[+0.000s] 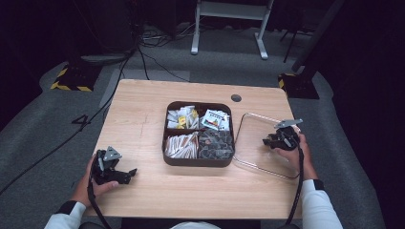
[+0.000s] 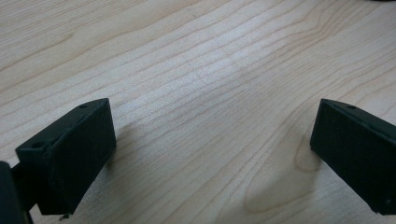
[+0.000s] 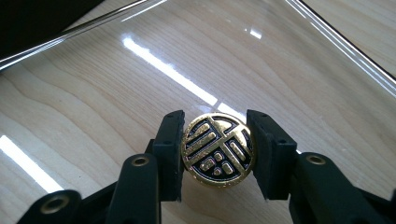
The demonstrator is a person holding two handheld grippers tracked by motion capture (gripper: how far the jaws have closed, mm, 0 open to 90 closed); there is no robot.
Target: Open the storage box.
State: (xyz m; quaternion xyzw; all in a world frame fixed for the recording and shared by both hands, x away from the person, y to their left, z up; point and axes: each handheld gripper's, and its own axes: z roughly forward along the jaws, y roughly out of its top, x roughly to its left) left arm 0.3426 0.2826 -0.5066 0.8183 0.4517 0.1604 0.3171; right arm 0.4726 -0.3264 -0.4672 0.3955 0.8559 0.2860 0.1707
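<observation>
The round gold-and-black knob sits squeezed between the jaws of your right tongs, one jaw pressed to each side of its rim, its patterned face turned up toward the camera. That knob belongs to the clear lid, which lies flat on the table just to the right of the dark brown divided box, its near-left edge right up against the box wall. In the high view your right tongs rest over the middle of the lid, with your hand behind them. The box has four compartments holding packets and wrapped pieces. Your left tongs sit low over bare wood at the near left of the table, well apart from the box, their jaws spread wide with nothing between them.
</observation>
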